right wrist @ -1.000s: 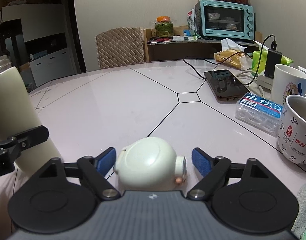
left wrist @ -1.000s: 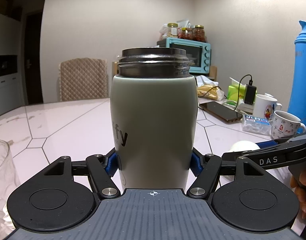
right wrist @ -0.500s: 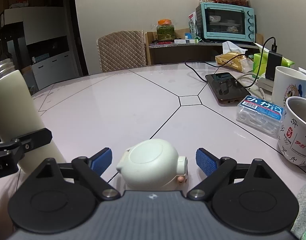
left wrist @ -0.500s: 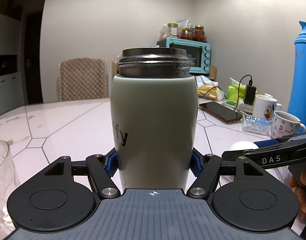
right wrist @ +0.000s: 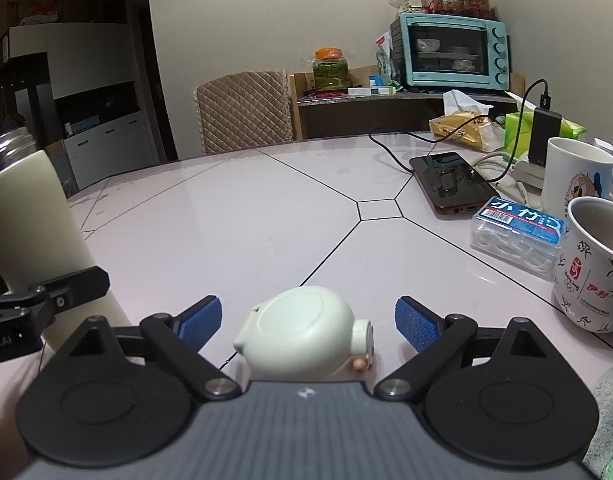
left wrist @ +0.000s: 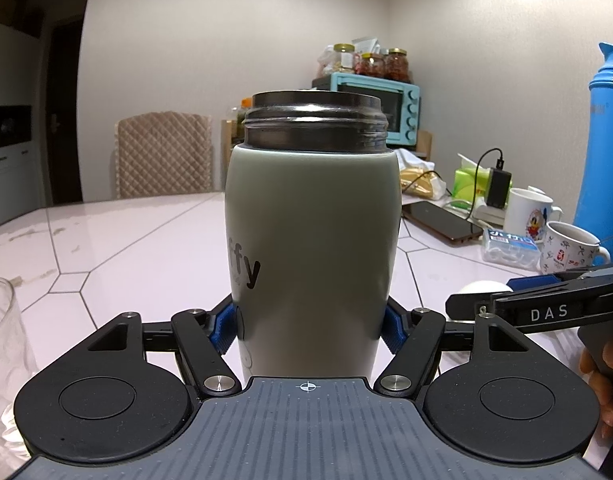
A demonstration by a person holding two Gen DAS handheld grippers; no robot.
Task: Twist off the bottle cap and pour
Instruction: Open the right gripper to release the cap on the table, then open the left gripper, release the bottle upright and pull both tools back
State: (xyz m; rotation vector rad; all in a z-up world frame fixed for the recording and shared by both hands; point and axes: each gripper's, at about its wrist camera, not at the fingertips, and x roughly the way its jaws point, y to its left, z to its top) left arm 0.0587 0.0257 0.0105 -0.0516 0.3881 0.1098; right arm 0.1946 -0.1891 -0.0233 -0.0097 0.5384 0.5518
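Standing upright on the pale marble table [left wrist: 106, 248], the uncapped grey-green steel flask [left wrist: 312, 248] looks heavy and slick, best gripped low where the left gripper [left wrist: 310, 326] pinches it, jaws easing open; the right gripper [right wrist: 306, 320] spreads around the white cap [right wrist: 306, 332].

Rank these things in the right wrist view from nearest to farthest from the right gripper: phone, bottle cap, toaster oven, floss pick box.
1. Bottle cap: on the table between the right gripper fingers.
2. Floss pick box: to the right.
3. Phone: behind the box.
4. Toaster oven: on the shelf by the wall.
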